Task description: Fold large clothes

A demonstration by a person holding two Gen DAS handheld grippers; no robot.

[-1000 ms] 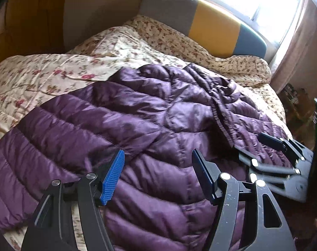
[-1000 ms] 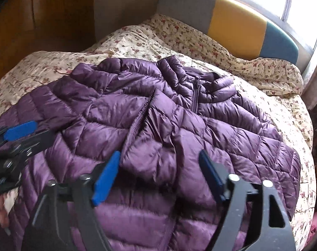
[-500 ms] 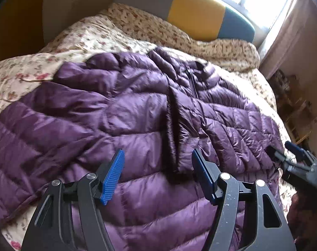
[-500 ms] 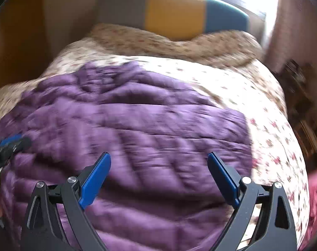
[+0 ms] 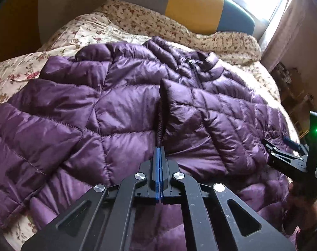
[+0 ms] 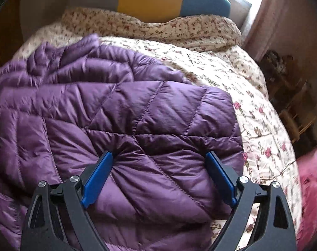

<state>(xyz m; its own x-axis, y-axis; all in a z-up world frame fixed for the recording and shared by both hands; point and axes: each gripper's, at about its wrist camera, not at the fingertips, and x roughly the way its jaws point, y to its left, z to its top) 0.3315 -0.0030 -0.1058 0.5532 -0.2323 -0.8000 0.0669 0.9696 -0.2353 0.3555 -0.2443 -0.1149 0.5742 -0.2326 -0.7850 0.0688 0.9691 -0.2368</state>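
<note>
A purple quilted puffer jacket [image 5: 120,108] lies spread front up on a floral bedspread [image 5: 79,31], collar toward the headboard. My left gripper [image 5: 159,152] is shut, its blue pads pressed together at the lower end of the jacket's front opening edge; I cannot tell if fabric is pinched. My right gripper [image 6: 160,163] is open wide, its fingers pressing down on the jacket's right side panel [image 6: 158,113] near its edge. It also shows in the left wrist view [image 5: 283,150] at the jacket's right edge.
A padded headboard [image 5: 191,6] in grey, yellow and blue stands at the far end under a bright window. The bed's right edge [image 6: 269,129] drops to a dark cluttered floor. A pink cloth [image 6: 311,179] lies at the right.
My left gripper has closed from wide open to shut over the jacket's front edge. My right gripper has swung to the jacket's right side and come down onto it, still open.
</note>
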